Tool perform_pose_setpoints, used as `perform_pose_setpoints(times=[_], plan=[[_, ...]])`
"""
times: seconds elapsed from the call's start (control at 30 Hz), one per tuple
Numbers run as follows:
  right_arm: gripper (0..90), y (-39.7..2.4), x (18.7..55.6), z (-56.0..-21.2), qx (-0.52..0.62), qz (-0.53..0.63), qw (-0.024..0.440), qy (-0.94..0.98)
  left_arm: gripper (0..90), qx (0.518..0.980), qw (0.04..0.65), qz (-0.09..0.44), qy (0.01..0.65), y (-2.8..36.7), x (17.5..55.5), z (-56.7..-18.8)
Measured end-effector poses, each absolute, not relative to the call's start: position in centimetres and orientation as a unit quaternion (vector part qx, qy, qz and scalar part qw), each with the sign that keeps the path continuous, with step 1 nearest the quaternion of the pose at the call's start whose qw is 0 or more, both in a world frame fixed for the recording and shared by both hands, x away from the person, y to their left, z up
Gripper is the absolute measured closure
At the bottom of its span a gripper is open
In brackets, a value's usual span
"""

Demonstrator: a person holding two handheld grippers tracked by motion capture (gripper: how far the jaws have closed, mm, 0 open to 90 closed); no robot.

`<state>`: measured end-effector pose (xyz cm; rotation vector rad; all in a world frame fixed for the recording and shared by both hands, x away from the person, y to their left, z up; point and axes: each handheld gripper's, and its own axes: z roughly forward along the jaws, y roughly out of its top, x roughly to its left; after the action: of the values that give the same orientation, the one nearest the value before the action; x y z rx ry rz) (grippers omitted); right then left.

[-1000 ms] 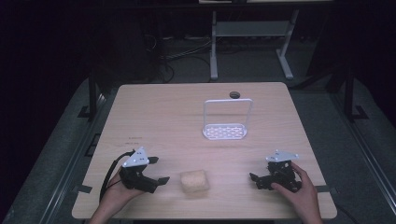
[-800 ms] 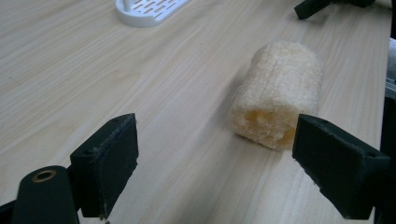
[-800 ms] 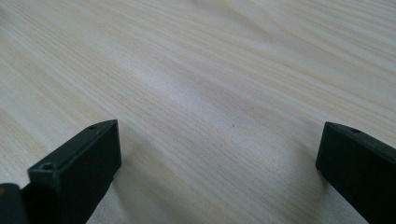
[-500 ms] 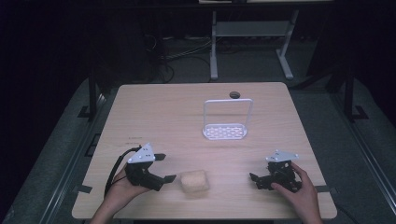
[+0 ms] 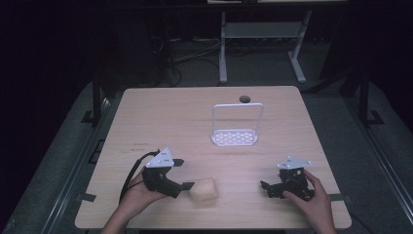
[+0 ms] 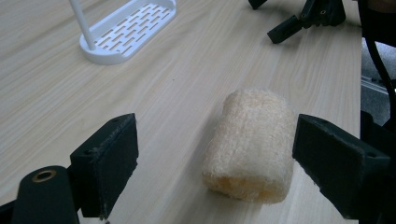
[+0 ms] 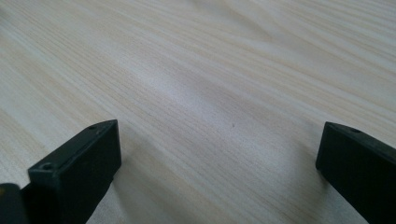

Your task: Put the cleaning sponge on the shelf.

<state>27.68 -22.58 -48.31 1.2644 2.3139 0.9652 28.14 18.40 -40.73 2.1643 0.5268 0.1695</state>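
Near the front edge of the table (image 5: 160,117), a little left of the middle, lies a pale yellow sponge (image 6: 251,144), a short roll of rough, fibrous stuff that looks like loofah. We judge it to be very light and soft, so it will give under pressure and spring back; its coarse surface should not slip on the black pads. It does not look fragile, but a hard squeeze would flatten it, so a gentle closing is enough. The best place to take it, in our opinion, is across the middle of its rounded sides, where the roll is thickest, and not at the open ends.

Our left gripper (image 6: 215,158) stands with its jaws wide apart, one on each side of the sponge, low over the wood. The jaw at the right in the left gripper view is just beside the sponge; the other one is farther from it. We cannot tell if any pad touches it already.

Farther back stands a white rack (image 5: 234,131) with a perforated base and a tall wire loop, well apart from the sponge. Our right gripper (image 5: 272,187) rests near the front right, its jaws also apart, with nothing but bare wood between them.
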Motion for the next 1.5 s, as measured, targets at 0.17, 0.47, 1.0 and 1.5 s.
perform_pose_setpoints(times=[0.17,0.47,1.0,1.5], plan=[[0.0,-22.6,27.7,-48.3,0.444,0.339,0.166,0.813,13.9,0.872,0.439,0.066,0.208,17.9,28.3,-40.7],[0.0,-22.6,27.7,-48.3,0.444,0.339,0.166,0.813,13.9,0.876,0.438,0.059,0.195,16.7,28.5,-40.9],[0.0,-22.6,27.7,-48.3,0.444,0.339,0.166,0.813,13.8,0.892,0.42,0.05,0.162,14.6,28.2,-42.2],[0.0,-22.6,27.7,-48.3,0.444,0.339,0.166,0.813,13.8,0.909,0.391,0.037,0.141,13.2,27.9,-43.6]])
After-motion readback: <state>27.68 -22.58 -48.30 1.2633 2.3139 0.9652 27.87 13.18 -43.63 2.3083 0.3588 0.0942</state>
